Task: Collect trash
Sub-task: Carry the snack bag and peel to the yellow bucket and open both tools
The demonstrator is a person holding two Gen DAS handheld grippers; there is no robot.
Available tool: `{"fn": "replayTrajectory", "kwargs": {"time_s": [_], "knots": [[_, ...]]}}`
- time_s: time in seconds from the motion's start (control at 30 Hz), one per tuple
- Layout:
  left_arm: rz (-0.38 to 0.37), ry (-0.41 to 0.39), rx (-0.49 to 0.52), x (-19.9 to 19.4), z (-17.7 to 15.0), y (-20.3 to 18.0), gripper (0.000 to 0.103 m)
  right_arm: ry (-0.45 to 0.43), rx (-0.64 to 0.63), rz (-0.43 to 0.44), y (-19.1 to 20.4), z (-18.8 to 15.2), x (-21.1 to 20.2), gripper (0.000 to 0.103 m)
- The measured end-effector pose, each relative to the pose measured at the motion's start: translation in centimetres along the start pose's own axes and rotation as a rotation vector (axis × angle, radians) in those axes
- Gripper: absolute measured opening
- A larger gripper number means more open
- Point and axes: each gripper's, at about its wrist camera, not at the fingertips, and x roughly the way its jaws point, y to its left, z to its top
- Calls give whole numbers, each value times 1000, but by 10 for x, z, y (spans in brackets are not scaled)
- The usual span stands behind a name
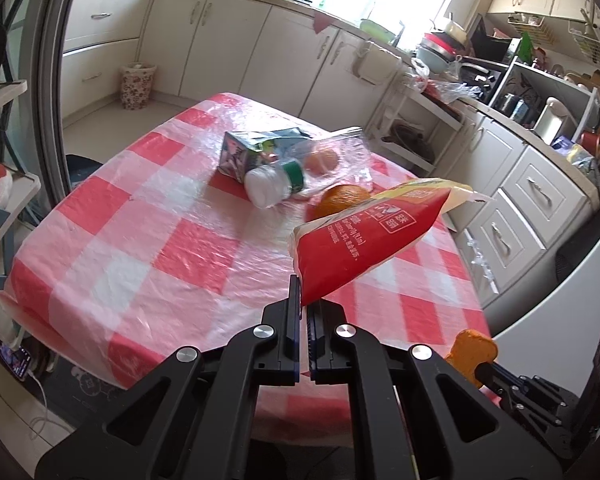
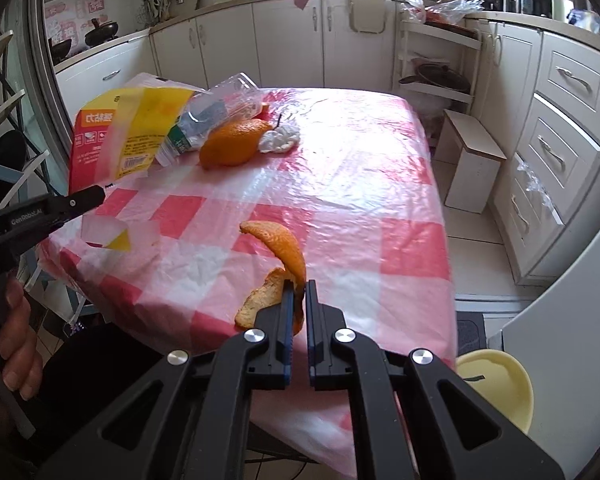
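My left gripper (image 1: 303, 300) is shut on the bottom corner of a red and yellow snack bag (image 1: 364, 236), which hangs above the checked table (image 1: 140, 240). In the right wrist view the same snack bag (image 2: 120, 136) sticks up from the left gripper (image 2: 100, 194). My right gripper (image 2: 299, 286) is shut on a curled orange peel (image 2: 284, 248), just above the table's near edge. Farther back lie a whole orange (image 2: 236, 144), a crushed plastic bottle (image 2: 208, 120), a white tissue wad (image 2: 280, 138) and a green carton (image 1: 252, 152).
A torn wrapper scrap (image 2: 116, 236) lies on the near left of the cloth. A pale yellow bin (image 2: 496, 384) stands below the table's right corner. A white stool (image 2: 472, 160) and kitchen drawers (image 2: 560, 140) are to the right. A floral basket (image 1: 137, 86) sits on the far floor.
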Motion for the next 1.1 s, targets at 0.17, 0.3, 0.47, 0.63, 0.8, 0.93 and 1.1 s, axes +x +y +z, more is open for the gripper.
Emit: {"fn": "replayTrajectory", "kwargs": {"time_s": [0.17, 0.3, 0.47, 0.63, 0.8, 0.93, 1.1], "knots": [[-39, 0, 19, -14, -4, -17, 3, -18, 34, -19, -14, -10, -14, 6], [-71, 4, 31, -22, -5, -32, 3, -34, 67, -37, -27, -19, -27, 6], [-110, 12, 63, -30, -10, -56, 3, -53, 123, -73, -52, -32, -43, 6], [-152, 34, 106, -33, -19, -84, 3, -66, 191, -115, -83, -47, -56, 6], [-198, 65, 151, -34, -30, -115, 3, -68, 255, -157, -110, -59, -64, 6], [-229, 84, 188, -33, -39, -138, 3, -58, 309, -191, -128, -66, -66, 6], [-252, 110, 224, -31, -50, -157, 3, -74, 375, -203, -144, -70, -73, 6]]}}
